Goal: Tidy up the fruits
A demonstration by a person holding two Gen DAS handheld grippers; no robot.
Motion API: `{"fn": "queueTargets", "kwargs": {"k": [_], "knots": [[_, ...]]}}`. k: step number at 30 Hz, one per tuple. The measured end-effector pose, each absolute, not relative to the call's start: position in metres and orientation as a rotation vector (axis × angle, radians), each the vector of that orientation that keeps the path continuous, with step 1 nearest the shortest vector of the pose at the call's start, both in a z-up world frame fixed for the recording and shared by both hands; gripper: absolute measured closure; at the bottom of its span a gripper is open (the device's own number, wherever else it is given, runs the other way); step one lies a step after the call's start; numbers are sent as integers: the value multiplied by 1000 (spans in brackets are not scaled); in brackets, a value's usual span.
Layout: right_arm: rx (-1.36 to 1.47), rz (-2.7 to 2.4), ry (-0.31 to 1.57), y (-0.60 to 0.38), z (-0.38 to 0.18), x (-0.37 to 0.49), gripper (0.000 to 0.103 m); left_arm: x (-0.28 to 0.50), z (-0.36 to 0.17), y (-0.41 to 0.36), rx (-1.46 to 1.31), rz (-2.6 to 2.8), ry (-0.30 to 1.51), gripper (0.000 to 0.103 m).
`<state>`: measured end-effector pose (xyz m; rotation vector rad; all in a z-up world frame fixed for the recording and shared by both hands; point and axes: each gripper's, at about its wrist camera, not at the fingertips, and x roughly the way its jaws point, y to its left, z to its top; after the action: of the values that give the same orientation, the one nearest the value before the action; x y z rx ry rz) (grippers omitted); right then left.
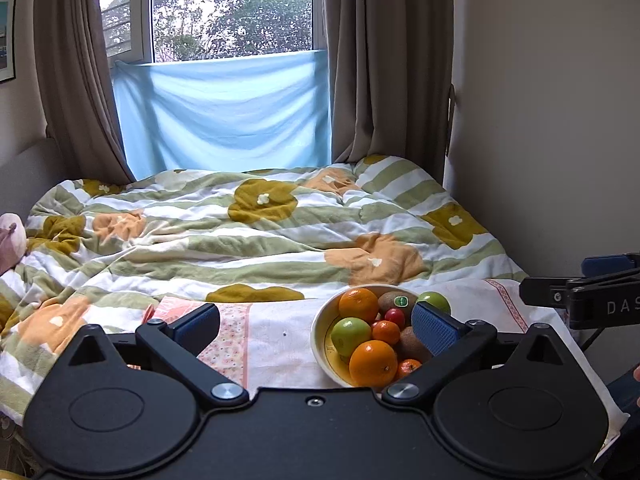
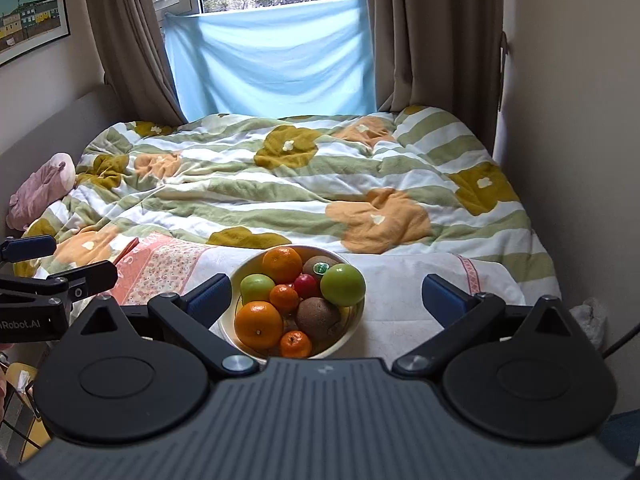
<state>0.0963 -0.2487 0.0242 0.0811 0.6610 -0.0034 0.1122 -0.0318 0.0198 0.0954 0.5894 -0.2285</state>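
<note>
The fruit bowl (image 2: 352, 332) is seen left of centre before the wide-open, empty right gripper (image 2: 326, 300), the nearer one.

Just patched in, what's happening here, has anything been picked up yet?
Nothing is picked up yet. The left gripper and the right gripper are both open and empty, hovering at the near edge of the bed. A fruit bowl sits on a patterned cloth in front of them, holding oranges, green apples, kiwis, small mandarins and a small red fruit. The nearest big orange lies by the right gripper's left finger. All the fruit is in or on the bowl.
</note>
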Motion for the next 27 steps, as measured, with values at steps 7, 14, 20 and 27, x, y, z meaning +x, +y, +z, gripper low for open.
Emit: {"fn": "queueTargets", "kwargs": {"k": [7, 14, 20, 27], "knots": [[10, -72, 674, -228, 26, 45, 0, 69, 18, -14, 81, -177, 614, 0], [31, -83, 715, -219, 13, 15, 0, 41, 12, -7, 79, -180, 628, 0], [51, -103, 718, -220, 12, 6, 0, 31, 13, -5, 66, -193, 625, 0], [57, -110, 716, -223, 11, 4, 0, 27, 13, -7, 67, -198, 620, 0]]}}
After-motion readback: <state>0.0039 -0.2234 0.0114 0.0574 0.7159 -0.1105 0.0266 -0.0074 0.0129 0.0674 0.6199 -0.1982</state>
